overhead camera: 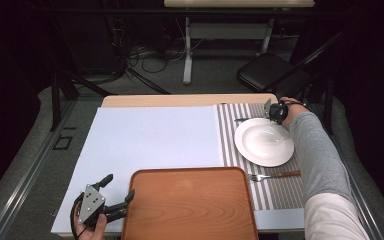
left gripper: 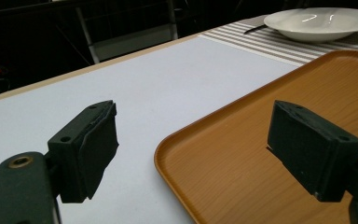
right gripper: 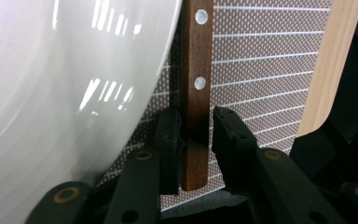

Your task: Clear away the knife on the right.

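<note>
A white plate (overhead camera: 264, 142) (right gripper: 51, 93) lies on a striped placemat (overhead camera: 230, 140) at the table's far right. Along its far rim lies a piece of cutlery with a riveted wooden handle (right gripper: 196, 70). My right gripper (overhead camera: 269, 111) (right gripper: 196, 114) is down at that handle's end, one jaw on each side. The left pad touches the wood and a thin gap shows at the right pad. My left gripper (overhead camera: 121, 185) (left gripper: 200, 140) hovers open at the near left, straddling the left rim of a brown tray (overhead camera: 190, 205) (left gripper: 242, 154), with nothing held.
A fork (overhead camera: 272, 175) with a wooden handle lies on the placemat in front of the plate. A white sheet (overhead camera: 150, 135) covers the table's left and middle. The plate (left gripper: 321, 21) shows far off in the left gripper view. A black chair (overhead camera: 267, 70) stands beyond the table.
</note>
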